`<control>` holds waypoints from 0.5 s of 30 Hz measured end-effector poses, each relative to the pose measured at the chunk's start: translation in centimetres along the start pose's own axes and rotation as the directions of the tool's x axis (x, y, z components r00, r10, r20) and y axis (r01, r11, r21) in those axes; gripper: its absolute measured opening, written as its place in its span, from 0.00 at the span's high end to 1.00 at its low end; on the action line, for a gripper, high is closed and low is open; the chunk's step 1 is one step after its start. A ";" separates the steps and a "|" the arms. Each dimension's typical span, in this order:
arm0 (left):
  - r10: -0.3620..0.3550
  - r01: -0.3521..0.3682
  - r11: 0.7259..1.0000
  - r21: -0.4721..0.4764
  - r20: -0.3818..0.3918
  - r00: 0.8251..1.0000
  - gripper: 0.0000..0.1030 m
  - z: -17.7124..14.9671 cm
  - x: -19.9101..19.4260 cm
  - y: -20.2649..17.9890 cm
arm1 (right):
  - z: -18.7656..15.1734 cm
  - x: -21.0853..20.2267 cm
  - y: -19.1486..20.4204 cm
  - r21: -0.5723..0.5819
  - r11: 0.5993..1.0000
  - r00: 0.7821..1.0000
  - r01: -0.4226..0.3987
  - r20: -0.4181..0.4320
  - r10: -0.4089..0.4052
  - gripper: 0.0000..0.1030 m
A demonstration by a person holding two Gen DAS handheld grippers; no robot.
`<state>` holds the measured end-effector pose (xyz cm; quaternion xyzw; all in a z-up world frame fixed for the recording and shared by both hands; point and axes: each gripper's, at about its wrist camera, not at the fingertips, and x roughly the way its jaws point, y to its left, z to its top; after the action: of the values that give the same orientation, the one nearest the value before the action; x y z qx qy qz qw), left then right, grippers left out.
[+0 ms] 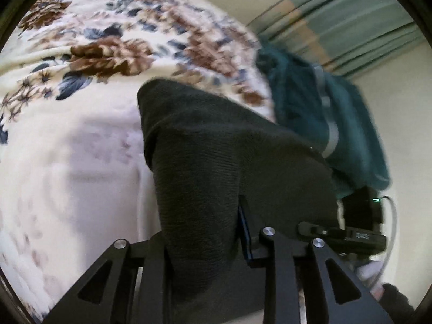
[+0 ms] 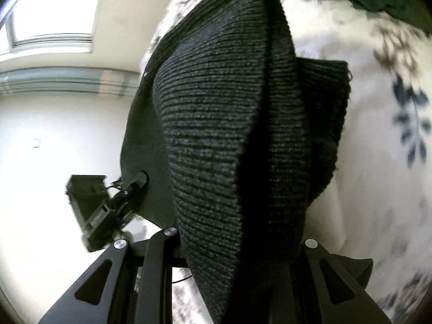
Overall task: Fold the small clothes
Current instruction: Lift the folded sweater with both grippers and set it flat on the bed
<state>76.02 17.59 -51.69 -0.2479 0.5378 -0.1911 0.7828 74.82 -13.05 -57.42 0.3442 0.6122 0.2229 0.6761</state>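
A dark ribbed knit garment (image 1: 216,162) hangs lifted over the floral bed cover, stretched between both grippers. My left gripper (image 1: 216,245) is shut on one edge of it; the cloth drapes over the fingers and hides the tips. The right gripper shows in the left wrist view (image 1: 351,232) at the far right, clamped on the same cloth. In the right wrist view the knit (image 2: 229,135) fills the middle, bunched in folds, and my right gripper (image 2: 237,243) is shut on it. The left gripper shows there at the lower left (image 2: 129,189), pinching the garment's edge.
A cream blanket with brown and blue flowers (image 1: 94,54) covers the bed under the garment. A teal green garment with a grey stripe (image 1: 324,113) lies at the bed's far right. Green curtains (image 1: 351,13) and a pale wall stand behind; a window (image 2: 54,8) is upper left.
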 end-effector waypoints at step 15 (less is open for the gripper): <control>0.356 -0.364 0.920 0.147 0.077 0.931 0.00 -3.3 -1.7 -3.7 | -0.8 -8.0 3.6 -0.179 0.752 0.770 0.634 0.236 -0.593 0.11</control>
<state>72.20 14.93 -49.21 -0.0860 0.5381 -0.0801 0.8347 73.28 -16.32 -49.39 0.0534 0.6005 0.0337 0.7971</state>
